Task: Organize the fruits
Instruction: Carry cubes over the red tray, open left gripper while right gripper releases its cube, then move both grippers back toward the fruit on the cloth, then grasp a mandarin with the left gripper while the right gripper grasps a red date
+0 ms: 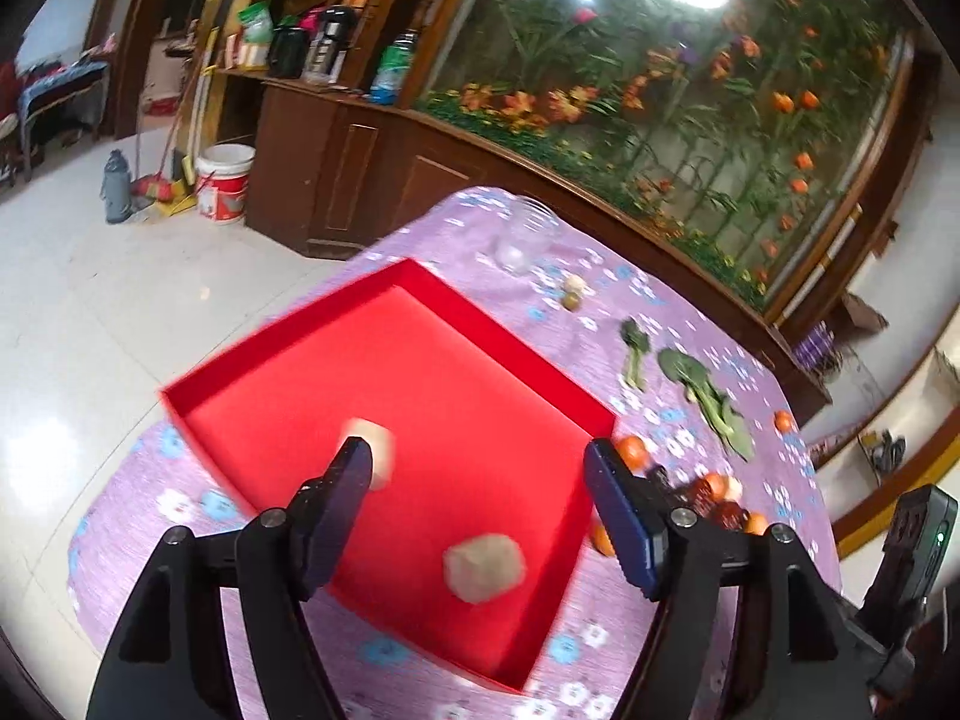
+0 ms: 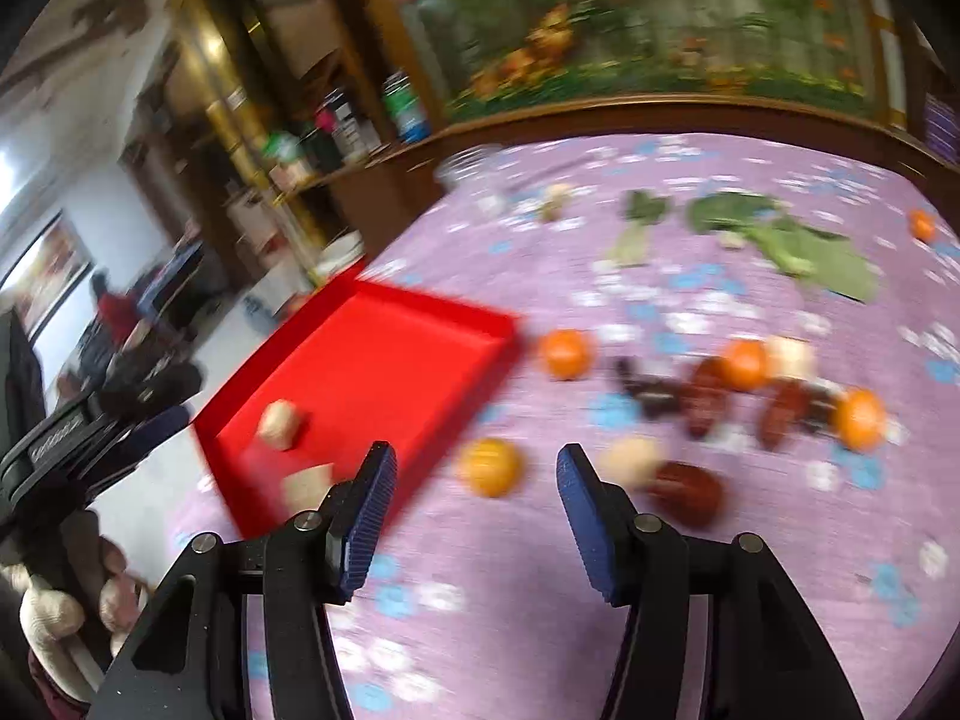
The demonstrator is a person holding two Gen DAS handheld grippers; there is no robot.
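Note:
A red tray (image 1: 420, 372) sits on the purple flowered tablecloth (image 2: 540, 600) with two beige lumps in it, one near (image 1: 483, 567) and one farther (image 1: 375, 450). My left gripper (image 1: 480, 450) hangs open over the tray, nothing between its fingers. My right gripper (image 2: 475, 456) is open above the cloth just right of the tray (image 2: 372, 348). An orange (image 2: 489, 467) lies on the cloth past its fingertips, untouched. More oranges (image 2: 562, 353), dark red dates (image 2: 687, 492) and a beige piece (image 2: 630, 461) are scattered to the right. The views are blurred.
Leafy greens (image 2: 798, 252) and a lone orange (image 2: 921, 224) lie at the far side of the table. A clear glass (image 1: 522, 240) and two small pale fruits (image 1: 573, 291) sit behind the tray. A wooden cabinet (image 1: 336, 168) stands beyond the table's edge.

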